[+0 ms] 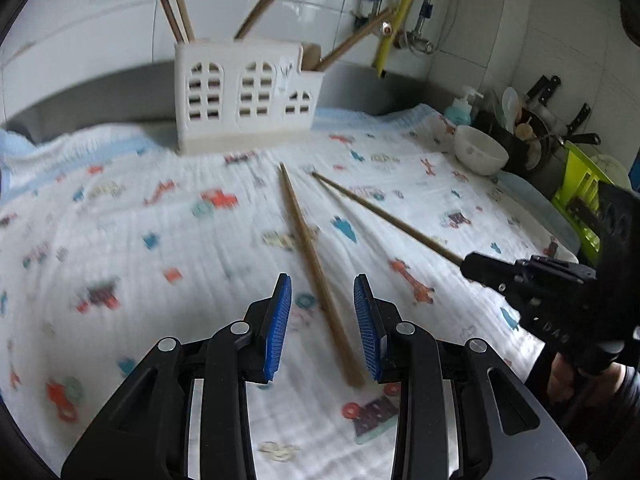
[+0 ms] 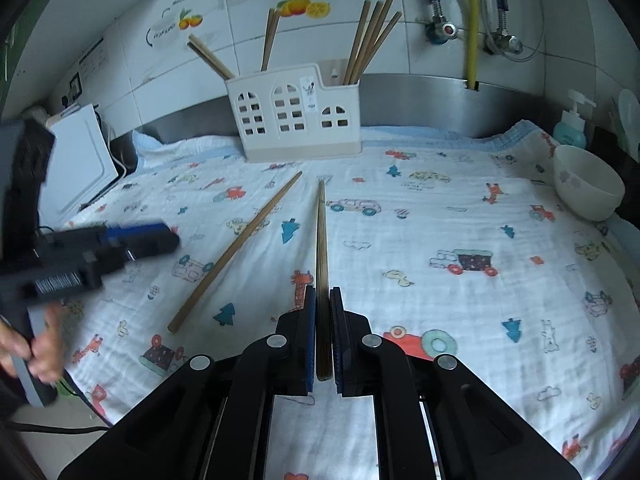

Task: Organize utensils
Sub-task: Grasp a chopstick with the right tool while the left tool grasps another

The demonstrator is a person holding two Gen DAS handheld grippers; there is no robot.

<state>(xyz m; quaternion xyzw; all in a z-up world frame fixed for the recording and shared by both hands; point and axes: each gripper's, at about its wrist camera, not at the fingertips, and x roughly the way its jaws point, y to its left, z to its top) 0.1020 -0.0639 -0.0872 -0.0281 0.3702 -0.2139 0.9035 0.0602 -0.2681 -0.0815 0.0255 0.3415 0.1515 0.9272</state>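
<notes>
A white house-shaped utensil holder (image 1: 244, 96) (image 2: 296, 114) stands at the back of the patterned cloth with several chopsticks in it. My left gripper (image 1: 323, 286) is open, its blue pads on either side of a loose chopstick (image 1: 316, 276) lying on the cloth; this chopstick also shows in the right wrist view (image 2: 236, 250). My right gripper (image 2: 322, 294) is shut on a second chopstick (image 2: 321, 240), whose tip points toward the holder. In the left wrist view the right gripper (image 1: 472, 266) holds that chopstick (image 1: 384, 216) at its near end.
A white bowl (image 1: 480, 150) (image 2: 588, 186) sits at the cloth's right edge. A soap bottle (image 2: 570, 128), knives and a green rack (image 1: 580, 196) crowd the right side. A white appliance (image 2: 80, 160) stands at the left. Taps and hoses hang on the tiled wall.
</notes>
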